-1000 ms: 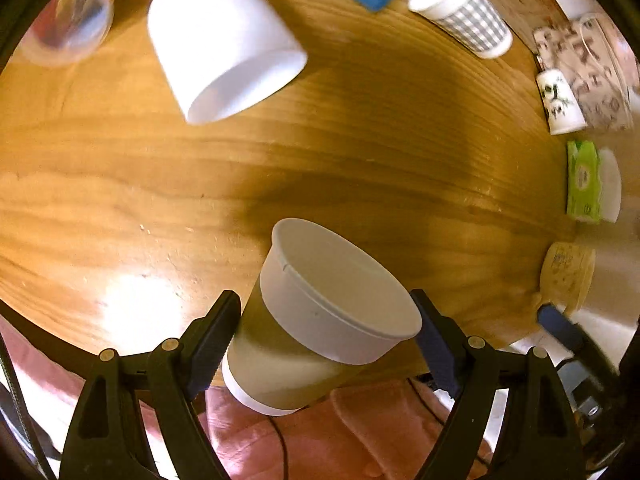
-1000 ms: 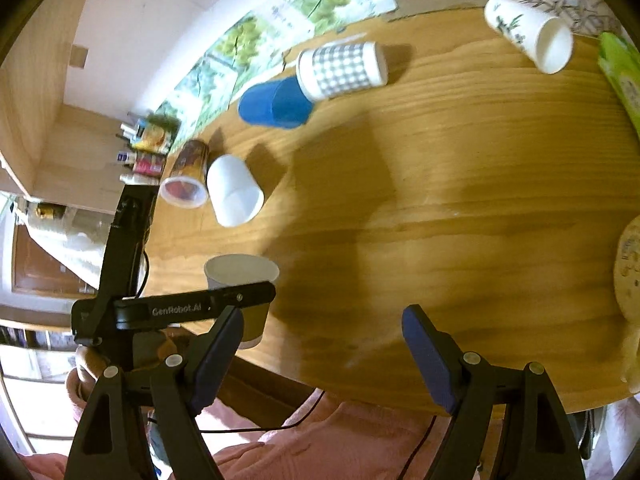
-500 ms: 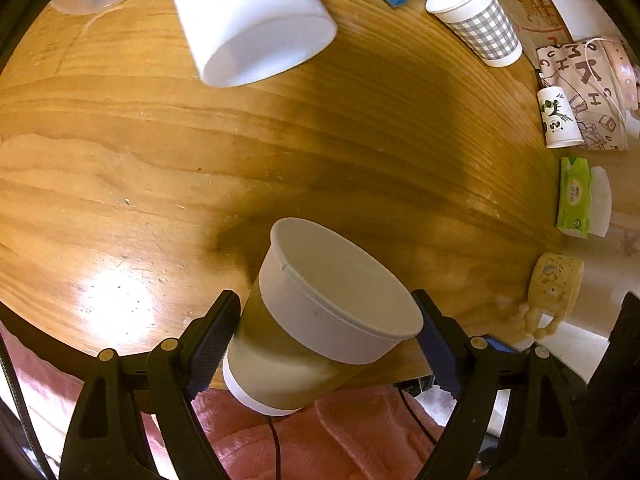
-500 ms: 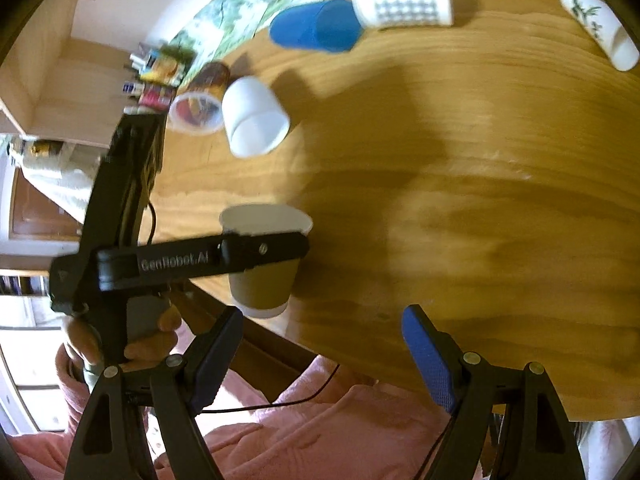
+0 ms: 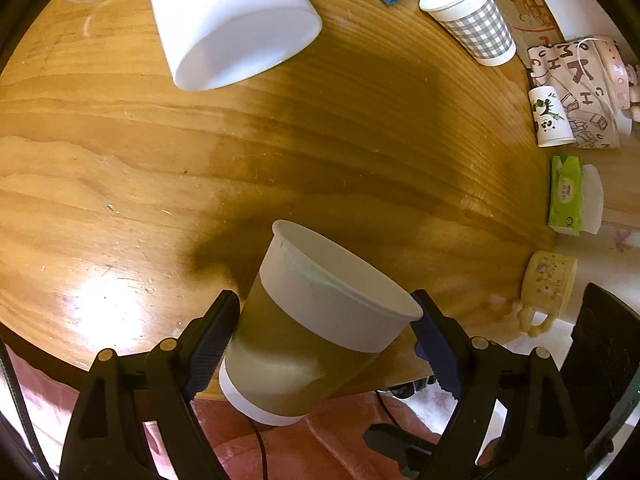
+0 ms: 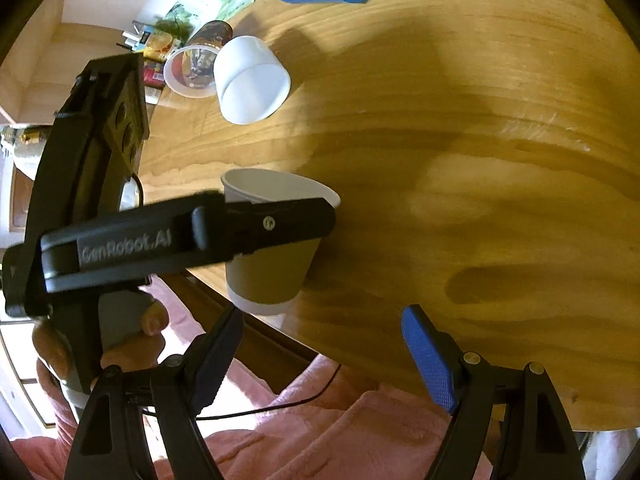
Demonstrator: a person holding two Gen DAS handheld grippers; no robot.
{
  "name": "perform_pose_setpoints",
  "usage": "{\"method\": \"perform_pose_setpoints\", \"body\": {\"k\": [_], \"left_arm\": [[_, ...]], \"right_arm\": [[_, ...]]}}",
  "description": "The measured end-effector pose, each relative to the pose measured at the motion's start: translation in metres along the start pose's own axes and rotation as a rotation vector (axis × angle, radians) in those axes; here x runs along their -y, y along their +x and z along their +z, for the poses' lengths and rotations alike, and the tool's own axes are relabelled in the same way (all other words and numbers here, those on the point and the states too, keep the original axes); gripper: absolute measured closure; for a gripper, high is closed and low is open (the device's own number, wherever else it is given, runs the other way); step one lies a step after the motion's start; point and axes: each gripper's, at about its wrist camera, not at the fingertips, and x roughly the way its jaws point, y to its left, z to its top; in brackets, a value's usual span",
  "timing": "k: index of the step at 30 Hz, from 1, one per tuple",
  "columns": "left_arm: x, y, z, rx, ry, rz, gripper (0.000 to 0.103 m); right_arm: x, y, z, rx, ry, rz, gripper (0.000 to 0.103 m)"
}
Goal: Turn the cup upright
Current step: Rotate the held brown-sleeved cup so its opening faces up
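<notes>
Through my left wrist camera, the brown-and-white paper cup (image 5: pixel 316 332) sits right between my left gripper (image 5: pixel 326 344) pads, 1 pad against each flank of the brown sleeve, so I have it pinched across its width. Its mouth points up and away from me, the white base toward my lap, and its long axis leans off vertical, rim tipped toward the right. The base seems to hang at the near edge of the table (image 5: pixel 120 168); I cannot tell whether it touches the wood. Farther off lie a white cup (image 5: pixel 236 24) on its side and a checked cup (image 5: pixel 472 20), both well apart from mine.

From my right wrist camera, the same cup (image 6: pixel 272 256) shows mouth-up near the table edge, with the left gripper's (image 6: pixel 276 224) black finger crossing its upper wall. Here it looks almost upright, only slightly tilted. My right gripper (image 6: pixel 324 360) hangs with its pads spread wide and nothing between them, just beside and below the cup, over my pink lap.

My left hand is the nearer one by far. I judge the flip nearly done: what matters next is bringing the axis fully vertical and getting the base flat over the wood, not past the edge.
</notes>
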Motion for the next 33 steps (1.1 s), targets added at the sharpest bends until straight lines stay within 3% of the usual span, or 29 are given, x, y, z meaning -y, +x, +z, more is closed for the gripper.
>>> {"method": "perform_pose_setpoints", "body": {"k": [6,15,24,33], "left_arm": [[-0.002,-0.006,0.0,0.012,0.004,-0.039,0.011],[-0.004,-0.031,0.001,0.094,0.045,-0.079,0.011],[-0.016,-0.078,-0.007,0.297,0.134,-0.114,0.011],[-0.05,-0.123,-0.021,0.484,0.2,-0.065,0.011]], "right_arm": [[-0.001,0.006,0.007,0.011,0.008,0.011,0.021],[0.0,0.007,0.015,0.036,0.032,0.023,0.021],[-0.003,0.014,0.018,0.073,0.073,0.031,0.021],[-0.026,0.026,0.024,0.134,0.139,0.033,0.021]]}}
